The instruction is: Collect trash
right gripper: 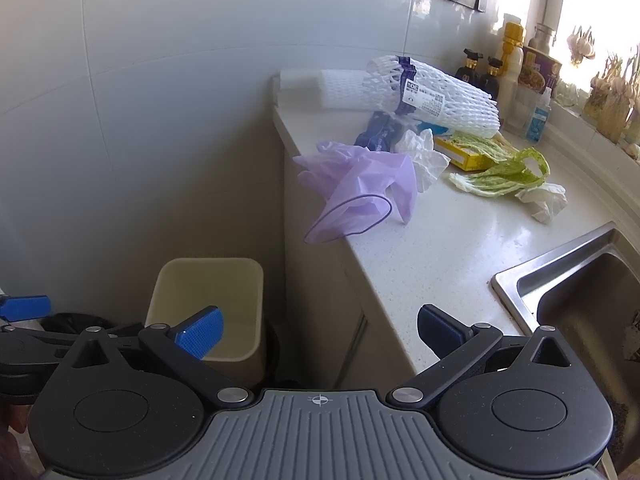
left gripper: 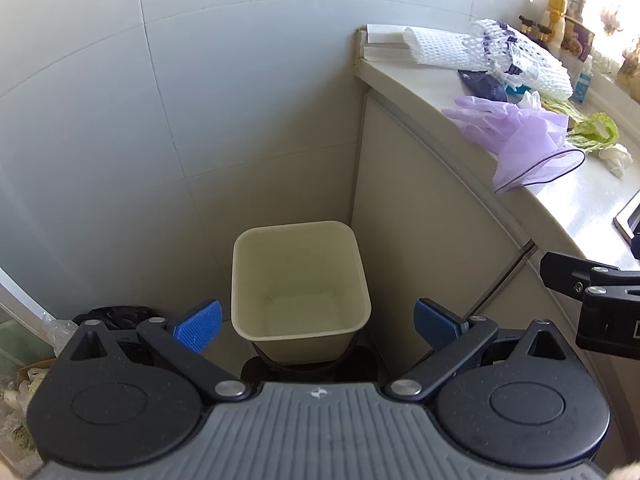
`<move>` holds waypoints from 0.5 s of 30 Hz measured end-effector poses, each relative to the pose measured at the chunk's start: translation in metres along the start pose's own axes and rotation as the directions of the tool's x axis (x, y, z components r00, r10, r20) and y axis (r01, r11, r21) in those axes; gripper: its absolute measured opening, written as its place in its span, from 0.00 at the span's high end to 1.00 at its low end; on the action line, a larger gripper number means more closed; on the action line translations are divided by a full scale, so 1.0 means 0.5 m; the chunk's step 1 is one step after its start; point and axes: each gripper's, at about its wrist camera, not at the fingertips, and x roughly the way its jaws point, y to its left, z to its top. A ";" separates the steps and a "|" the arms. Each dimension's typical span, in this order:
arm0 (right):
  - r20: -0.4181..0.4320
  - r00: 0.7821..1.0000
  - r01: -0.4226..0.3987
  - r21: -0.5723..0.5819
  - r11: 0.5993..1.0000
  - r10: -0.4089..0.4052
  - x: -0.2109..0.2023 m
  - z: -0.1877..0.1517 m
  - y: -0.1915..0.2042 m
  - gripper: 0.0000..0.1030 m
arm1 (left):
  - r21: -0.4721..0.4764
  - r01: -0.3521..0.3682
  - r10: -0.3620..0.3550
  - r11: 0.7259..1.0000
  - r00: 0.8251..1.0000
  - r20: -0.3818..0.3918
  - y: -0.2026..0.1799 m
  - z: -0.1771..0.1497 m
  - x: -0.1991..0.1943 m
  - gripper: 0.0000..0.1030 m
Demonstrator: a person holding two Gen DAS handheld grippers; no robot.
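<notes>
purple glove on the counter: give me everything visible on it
The purple glove is thin, translucent lilac, looks like disposable plastic or vinyl. It lies crumpled at the front edge of the white counter, fingers pointing toward the wall side, its open cuff with a darker rolled rim hanging past the edge. A crumpled white tissue touches its far side and a dark blue wrapper lies just behind it. Neither gripper touches it. In the left wrist view it shows the same pose.

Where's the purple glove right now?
The purple glove lies on the counter's left edge, cuff overhanging, above the cream bin, beside crumpled white tissue.
</notes>
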 end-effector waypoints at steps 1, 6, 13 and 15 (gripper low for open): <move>0.000 1.000 0.000 -0.001 1.000 0.000 0.000 0.000 0.001 0.00 | 0.000 0.000 0.000 1.000 1.000 0.001 0.000 0.000 0.000 0.01; -0.002 1.000 -0.001 -0.004 1.000 0.001 0.002 0.003 0.004 0.00 | -0.004 -0.002 0.002 1.000 1.000 0.002 0.002 0.001 0.000 0.01; -0.002 1.000 -0.006 -0.008 1.000 0.006 0.005 0.003 0.006 0.00 | -0.001 -0.002 0.002 1.000 1.000 0.002 0.000 0.001 -0.001 0.01; -0.002 1.000 -0.010 -0.007 1.000 0.010 0.006 0.002 0.004 0.00 | 0.003 -0.002 0.002 1.000 1.000 0.005 -0.001 0.000 -0.003 0.01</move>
